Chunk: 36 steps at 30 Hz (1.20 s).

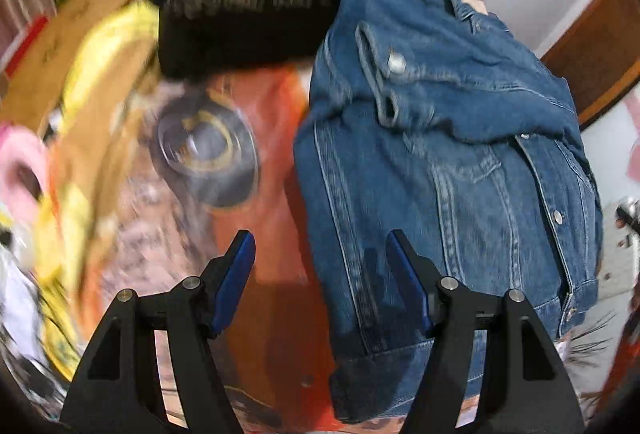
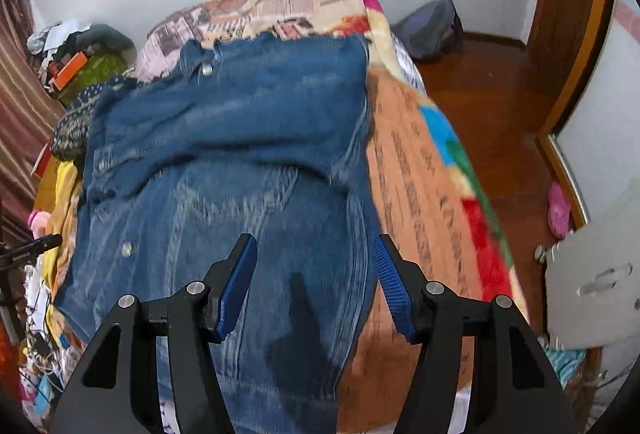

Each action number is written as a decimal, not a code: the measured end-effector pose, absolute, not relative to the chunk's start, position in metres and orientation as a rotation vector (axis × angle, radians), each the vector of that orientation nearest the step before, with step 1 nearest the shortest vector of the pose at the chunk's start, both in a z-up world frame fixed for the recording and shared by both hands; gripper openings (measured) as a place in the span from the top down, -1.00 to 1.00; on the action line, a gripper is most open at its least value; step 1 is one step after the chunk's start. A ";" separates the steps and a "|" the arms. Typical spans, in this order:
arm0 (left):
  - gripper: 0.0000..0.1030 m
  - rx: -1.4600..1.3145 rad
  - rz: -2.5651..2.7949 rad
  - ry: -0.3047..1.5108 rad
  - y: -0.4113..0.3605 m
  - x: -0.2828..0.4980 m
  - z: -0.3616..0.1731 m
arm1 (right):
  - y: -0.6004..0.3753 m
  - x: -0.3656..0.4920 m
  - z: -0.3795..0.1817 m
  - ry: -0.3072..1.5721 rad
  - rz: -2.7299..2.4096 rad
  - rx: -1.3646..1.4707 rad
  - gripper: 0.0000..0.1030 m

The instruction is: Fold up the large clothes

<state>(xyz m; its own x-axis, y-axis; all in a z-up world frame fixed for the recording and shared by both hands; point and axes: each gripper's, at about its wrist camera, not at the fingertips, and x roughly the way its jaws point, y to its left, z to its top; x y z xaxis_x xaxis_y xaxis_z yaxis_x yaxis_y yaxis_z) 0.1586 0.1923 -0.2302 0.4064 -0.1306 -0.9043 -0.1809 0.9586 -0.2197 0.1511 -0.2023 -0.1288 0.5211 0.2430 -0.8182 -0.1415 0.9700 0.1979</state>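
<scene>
Both claws spread, empty, above the rumpled blue denim jacket on the patterned bed. Best pinching near hem corners evenly, left claw, right claw.

Jacket on bedspread

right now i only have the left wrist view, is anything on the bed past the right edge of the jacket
Observer: The denim jacket ends short of the bed's right side; a bare strip of orange blanket runs along it.
Operator: and the right gripper
Observer: The right gripper is open above the jacket's near part, gripping nothing.
Operator: floor that side
Observer: A grey backpack lies by the far wall and a pink slipper by the door.
</scene>
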 end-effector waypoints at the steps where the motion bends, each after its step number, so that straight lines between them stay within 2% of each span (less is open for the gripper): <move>1: -0.30 -0.335 0.030 1.171 0.193 0.157 -0.237 | -0.204 0.149 -0.136 1.015 0.228 0.123 -0.09; 7: -0.30 -0.455 -0.028 1.226 0.182 0.153 -0.263 | -0.216 0.142 -0.167 1.100 0.194 0.198 -0.10; 17: -0.30 -0.582 -0.071 1.190 0.174 0.151 -0.274 | -0.194 0.136 -0.170 1.039 0.262 0.221 -0.16; 18: -0.29 -0.579 -0.078 1.185 0.172 0.151 -0.272 | -0.189 0.136 -0.170 1.028 0.253 0.206 -0.06; 20: -0.01 -0.570 -0.096 1.175 0.168 0.154 -0.268 | -0.188 0.137 -0.171 1.023 0.253 0.219 0.20; 21: 0.08 -0.560 -0.104 1.171 0.164 0.155 -0.264 | -0.191 0.140 -0.173 1.034 0.249 0.229 0.52; 22: 0.33 -0.544 -0.111 1.168 0.161 0.157 -0.260 | -0.194 0.144 -0.174 1.053 0.258 0.257 0.75; 23: 0.55 -0.528 -0.112 1.163 0.159 0.158 -0.256 | -0.199 0.148 -0.173 1.071 0.288 0.309 0.78; 25: 0.79 -0.488 -0.116 1.141 0.153 0.162 -0.243 | -0.208 0.155 -0.167 1.080 0.327 0.397 0.81; 36: 0.84 -0.424 -0.204 0.908 0.157 0.207 -0.146 | -0.198 0.191 -0.072 0.855 0.433 0.305 0.86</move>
<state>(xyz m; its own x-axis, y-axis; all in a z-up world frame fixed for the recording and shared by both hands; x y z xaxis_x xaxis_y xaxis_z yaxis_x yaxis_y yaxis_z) 0.2069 0.1568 -0.1457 0.6037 -0.3465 -0.7180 -0.0062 0.8985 -0.4389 0.1915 -0.1981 -0.0721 0.5778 0.4838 -0.6573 -0.2440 0.8710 0.4265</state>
